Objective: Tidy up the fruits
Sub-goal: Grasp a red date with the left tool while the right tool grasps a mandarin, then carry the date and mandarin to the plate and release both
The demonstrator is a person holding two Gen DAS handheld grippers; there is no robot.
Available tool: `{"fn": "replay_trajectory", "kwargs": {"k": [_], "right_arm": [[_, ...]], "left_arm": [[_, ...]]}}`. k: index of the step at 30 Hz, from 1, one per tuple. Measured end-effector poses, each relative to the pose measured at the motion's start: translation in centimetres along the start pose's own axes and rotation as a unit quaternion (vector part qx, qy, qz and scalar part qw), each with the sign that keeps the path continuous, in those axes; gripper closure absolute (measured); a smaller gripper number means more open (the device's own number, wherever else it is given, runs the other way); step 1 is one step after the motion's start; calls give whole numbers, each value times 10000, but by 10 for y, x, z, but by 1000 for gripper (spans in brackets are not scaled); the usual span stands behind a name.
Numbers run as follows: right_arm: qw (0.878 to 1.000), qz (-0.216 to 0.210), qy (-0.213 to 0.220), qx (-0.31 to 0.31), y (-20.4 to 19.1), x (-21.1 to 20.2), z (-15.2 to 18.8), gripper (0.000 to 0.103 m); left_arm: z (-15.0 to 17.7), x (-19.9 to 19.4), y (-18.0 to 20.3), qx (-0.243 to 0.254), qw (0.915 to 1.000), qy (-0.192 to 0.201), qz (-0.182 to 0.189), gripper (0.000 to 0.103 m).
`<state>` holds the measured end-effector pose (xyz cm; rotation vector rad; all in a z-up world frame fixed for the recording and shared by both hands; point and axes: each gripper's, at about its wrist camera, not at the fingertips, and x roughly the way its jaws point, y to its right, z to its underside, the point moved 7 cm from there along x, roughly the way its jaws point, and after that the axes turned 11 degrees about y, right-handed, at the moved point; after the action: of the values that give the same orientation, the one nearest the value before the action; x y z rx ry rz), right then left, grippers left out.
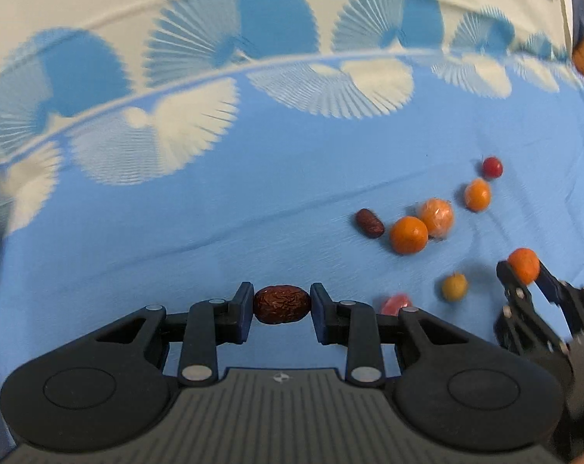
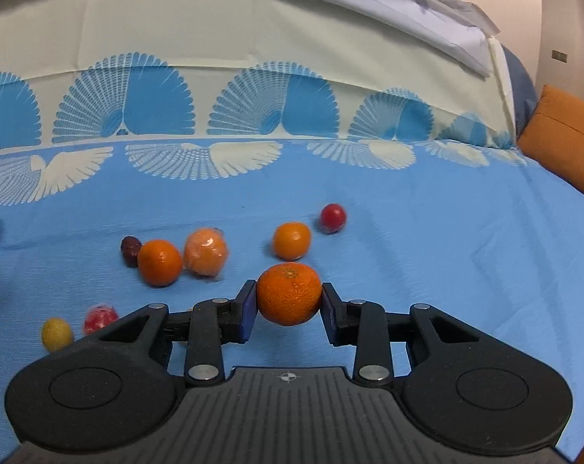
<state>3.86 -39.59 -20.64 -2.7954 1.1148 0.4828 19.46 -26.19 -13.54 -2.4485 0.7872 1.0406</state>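
the left hand-held gripper [image 1: 281, 304] clamps a wrinkled red date [image 1: 281, 304]; the right hand-held gripper [image 2: 289, 297] clamps a tangerine [image 2: 289, 294], both just above the bed's blue sheet [image 2: 446, 251]. picking looks done; next, carry each to its own group.

Left gripper [image 1: 281, 305]: jaws closed on a wrinkled red date [image 1: 281, 304], pads pressing both ends. Right gripper [image 2: 289, 301]: jaws clamped on a mandarin [image 2: 289, 294], pads contacting its sides.
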Motion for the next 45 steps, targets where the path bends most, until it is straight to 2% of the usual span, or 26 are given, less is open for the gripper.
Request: {"fn": "replay_trajectory", "kwargs": {"k": [3,5,8,10,13,17,22,28,33,38,45], "right_arm": [[9999,-67,126,87,6,-23,-17,67],[9990,-245,287,227,8,-50,-33,67],[9962,-739,345,305,6,-104,-49,67],[9909,-1297,216,300,-2,-145,-51,67],[9791,-2010,2,313,-13,-204,-46,67],[9665,-2557,-120,182,-31,-258,-45,67],[9516,-3019,235,-524,-63,-305,-61,67],[9442,-3174,327,-814,-86,-332,-65,67],[9461,-3132,146,-818,-92,-328,-63,67],[9445,-3143,200,-936,-95,-331,-63,67],[9454,-3118,34,-952,-101,-323,-60,67]], "left_arm": [[13,-52,-20,162,9983,104,-557,68],[30,-85,-36,8,9976,58,-684,68],[61,-131,-56,-328,9965,-43,-770,68],[83,-157,-62,-429,9955,-69,-840,68],[117,-186,-60,-569,9962,-156,-642,68],[150,-220,-56,-943,9950,-126,-302,68],[168,-259,-64,-1214,9920,282,-223,68],[169,-282,-86,-1427,9871,669,-298,68],[179,-284,-91,-1506,9864,619,-212,68],[183,-280,-101,-1568,9855,590,-252,68],[185,-277,-106,-1616,9849,576,-219,68]]}}
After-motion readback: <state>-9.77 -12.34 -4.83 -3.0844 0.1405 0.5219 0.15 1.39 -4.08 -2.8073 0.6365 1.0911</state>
